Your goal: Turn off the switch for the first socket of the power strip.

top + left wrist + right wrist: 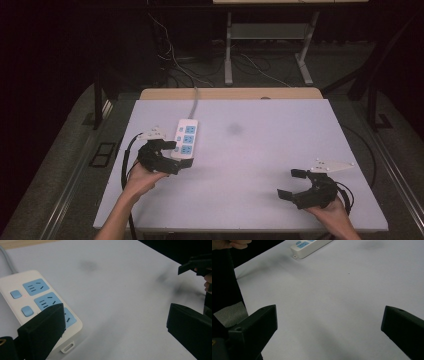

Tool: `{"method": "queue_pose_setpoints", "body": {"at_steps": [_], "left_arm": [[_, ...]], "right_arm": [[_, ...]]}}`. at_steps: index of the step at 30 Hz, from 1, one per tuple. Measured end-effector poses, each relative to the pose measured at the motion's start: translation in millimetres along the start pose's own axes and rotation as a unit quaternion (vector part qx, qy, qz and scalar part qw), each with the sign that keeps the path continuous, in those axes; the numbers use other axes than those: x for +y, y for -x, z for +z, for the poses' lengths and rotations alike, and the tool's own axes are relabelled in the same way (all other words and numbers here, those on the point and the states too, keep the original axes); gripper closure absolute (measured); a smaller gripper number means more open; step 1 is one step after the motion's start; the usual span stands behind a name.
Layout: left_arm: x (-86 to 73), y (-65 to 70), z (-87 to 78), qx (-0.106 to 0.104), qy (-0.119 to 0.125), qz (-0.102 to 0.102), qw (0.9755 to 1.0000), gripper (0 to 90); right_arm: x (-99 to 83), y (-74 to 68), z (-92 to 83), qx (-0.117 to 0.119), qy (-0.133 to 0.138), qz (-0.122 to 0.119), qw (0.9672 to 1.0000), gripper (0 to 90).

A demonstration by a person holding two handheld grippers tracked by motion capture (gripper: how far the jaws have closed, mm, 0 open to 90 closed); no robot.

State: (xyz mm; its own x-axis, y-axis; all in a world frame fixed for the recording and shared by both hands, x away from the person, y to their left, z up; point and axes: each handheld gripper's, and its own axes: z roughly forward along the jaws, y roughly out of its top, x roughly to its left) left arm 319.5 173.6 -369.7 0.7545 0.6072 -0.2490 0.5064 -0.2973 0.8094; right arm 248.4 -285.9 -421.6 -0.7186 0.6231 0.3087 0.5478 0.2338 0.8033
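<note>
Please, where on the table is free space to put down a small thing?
The table is bare across its middle and far right, between the power strip and the right tool. The near edge between both hands is free too. It is crowded only at the left, where the open left tool sits at the strip.

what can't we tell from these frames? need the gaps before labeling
- Power strip: near end covered by the left gripper in the high view; contact cannot be confirmed.
- Nearest socket: partly behind a jaw in the left gripper view.
- Strip's cable: runs off the table's far edge; plug end hidden.
- Switch states: too small.
- Right gripper: open over bare table.
- Dark smudge: stain or shadow, unclear.
</note>
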Motion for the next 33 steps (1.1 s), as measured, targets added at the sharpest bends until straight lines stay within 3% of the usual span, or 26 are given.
{"method": "queue_pose_setpoints", "body": {"at_steps": [17,33], "left_arm": [[27.7,-12.6,-5.1,0.008,-0.014,0.005,0.9999,0.9],[50.7,-27.1,-0.1,0.022,-0.047,0.015,0.9986,1.3]], "right_arm": [[-0.3,0.1,-0.3,-0.001,0.001,0.001,1.0,0.3],[-0.4,1.2,-3.0,-0.004,0.004,0.004,1.0,0.3]]}}
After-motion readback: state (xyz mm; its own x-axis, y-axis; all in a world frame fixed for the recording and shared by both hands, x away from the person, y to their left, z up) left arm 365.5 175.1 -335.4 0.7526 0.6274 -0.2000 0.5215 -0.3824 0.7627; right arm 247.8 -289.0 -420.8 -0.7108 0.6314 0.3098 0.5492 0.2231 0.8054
